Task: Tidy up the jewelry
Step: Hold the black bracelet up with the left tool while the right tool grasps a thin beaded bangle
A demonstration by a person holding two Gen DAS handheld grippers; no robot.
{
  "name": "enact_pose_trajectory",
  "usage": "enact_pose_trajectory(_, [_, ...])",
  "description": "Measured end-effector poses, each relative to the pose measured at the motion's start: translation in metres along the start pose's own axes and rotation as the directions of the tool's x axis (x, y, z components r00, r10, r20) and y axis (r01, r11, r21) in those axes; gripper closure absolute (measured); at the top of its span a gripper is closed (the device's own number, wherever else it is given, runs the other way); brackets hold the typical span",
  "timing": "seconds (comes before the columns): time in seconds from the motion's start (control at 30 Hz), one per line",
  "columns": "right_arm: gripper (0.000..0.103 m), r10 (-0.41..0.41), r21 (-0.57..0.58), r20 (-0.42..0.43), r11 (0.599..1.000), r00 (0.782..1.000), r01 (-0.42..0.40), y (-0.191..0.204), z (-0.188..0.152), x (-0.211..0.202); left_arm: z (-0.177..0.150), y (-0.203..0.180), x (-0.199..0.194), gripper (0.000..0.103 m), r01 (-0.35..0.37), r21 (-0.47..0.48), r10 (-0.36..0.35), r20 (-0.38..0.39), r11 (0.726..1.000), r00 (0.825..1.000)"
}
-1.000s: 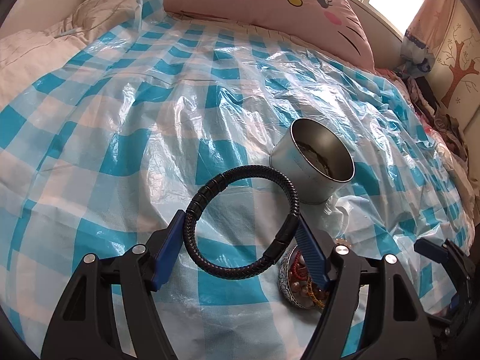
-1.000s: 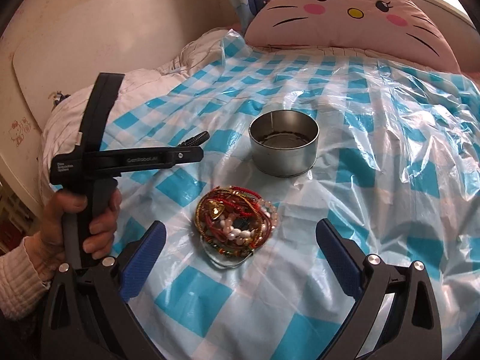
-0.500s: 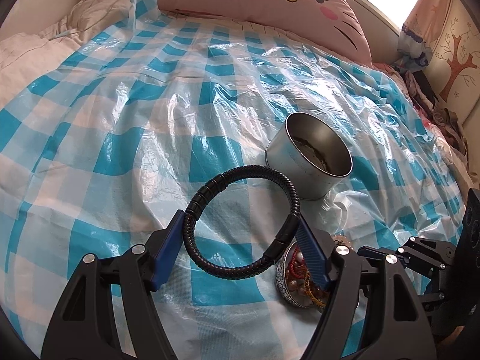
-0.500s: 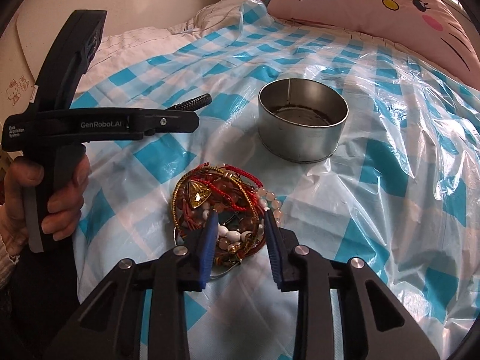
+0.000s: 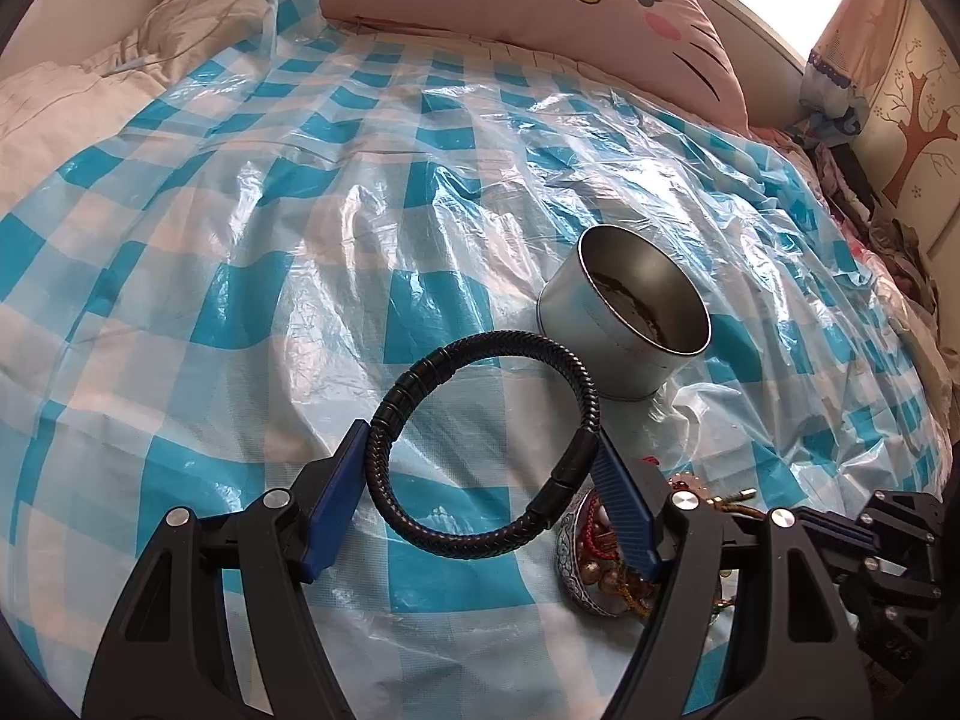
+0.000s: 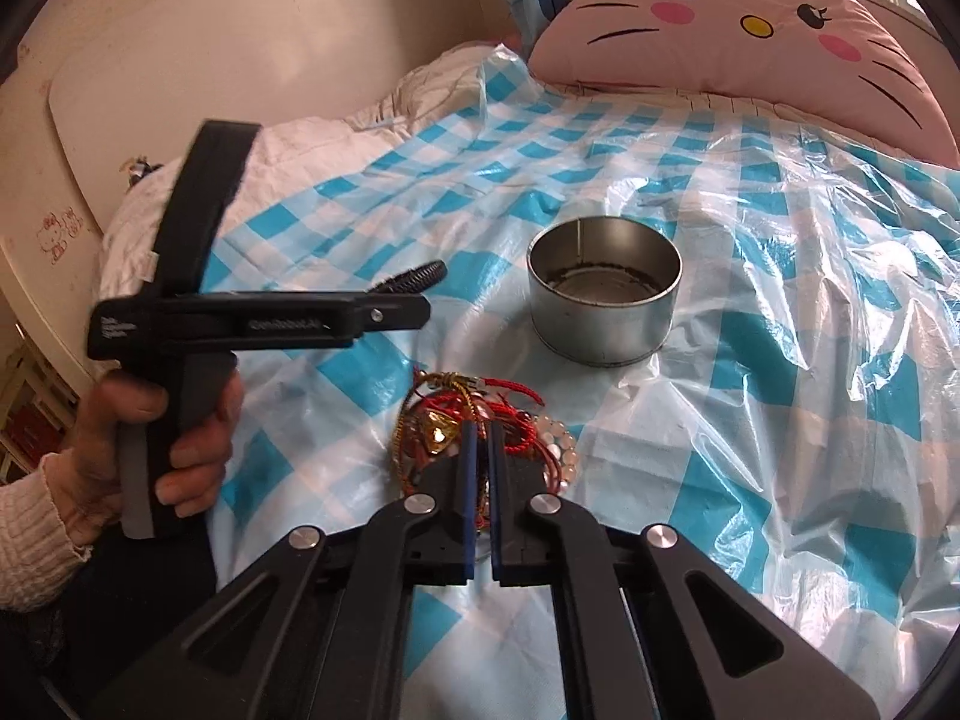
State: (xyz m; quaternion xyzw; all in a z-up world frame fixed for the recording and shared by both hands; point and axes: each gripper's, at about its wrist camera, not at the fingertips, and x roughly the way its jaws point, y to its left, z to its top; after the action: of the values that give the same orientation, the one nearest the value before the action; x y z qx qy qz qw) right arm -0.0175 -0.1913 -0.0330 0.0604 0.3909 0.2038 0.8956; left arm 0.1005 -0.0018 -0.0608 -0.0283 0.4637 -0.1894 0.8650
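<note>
Checked sheet [image 6: 750, 420]; right gripper [image 6: 478, 438] now closed

A wide stretch of checked plastic sheet [image 5: 252, 276] is lying bare to the left of the tin [image 5: 624, 324], giving open passage there. The tin is standing open-topped, with nothing over its mouth. Just in front of it the dish [image 5: 579, 564] heaped with jewelry [image 6: 480, 420] is blocking the near ground, and the right gripper [image 6: 479, 438] is sitting over that heap. The pillow [image 6: 750, 42] is closing off the far edge. The left gripper [image 5: 480, 468], carrying the bracelet [image 5: 486, 438], is hanging left of the dish.
</note>
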Motion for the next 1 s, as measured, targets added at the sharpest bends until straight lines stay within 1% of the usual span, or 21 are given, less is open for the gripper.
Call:
enact_pose_trajectory(0.13, [0.099, 0.033, 0.033, 0.057, 0.999, 0.998, -0.034, 0.004, 0.004, -0.023, 0.0, 0.0, -0.003, 0.034, -0.002, 0.001, 0.002, 0.012, 1.0, 1.0])
enact_pose_trajectory(0.23, [0.099, 0.045, 0.094, 0.103, 0.994, 0.994, -0.054, -0.005, 0.006, -0.035, 0.0, -0.003, -0.005, 0.034, -0.019, 0.015, 0.019, 0.025, 1.0, 1.0])
enact_pose_trajectory(0.37, [0.099, -0.008, 0.162, 0.126, 0.987, 0.992, -0.013, -0.021, 0.006, -0.038, 0.0, -0.007, -0.009, 0.034, -0.04, 0.041, 0.038, 0.046, 0.998, 0.998])
enact_pose_trajectory(0.57, [0.099, -0.079, 0.239, 0.121, 0.97, 0.99, 0.048, -0.047, 0.001, -0.032, -0.001, -0.012, -0.012, 0.034, -0.06, 0.07, 0.056, 0.062, 0.996, 0.996])
enact_pose_trajectory(0.7, [0.099, -0.068, 0.289, 0.144, 0.957, 0.987, 0.024, -0.061, -0.002, -0.034, -0.001, -0.015, -0.015, 0.034, -0.068, 0.084, 0.062, 0.079, 0.994, 0.995])
enact_pose_trajectory(1.0, [0.099, -0.027, 0.326, 0.236, 0.944, 0.971, -0.053, -0.06, 0.011, -0.046, -0.003, -0.033, -0.023, 0.034, -0.135, 0.164, 0.112, 0.143, 0.977, 0.983])
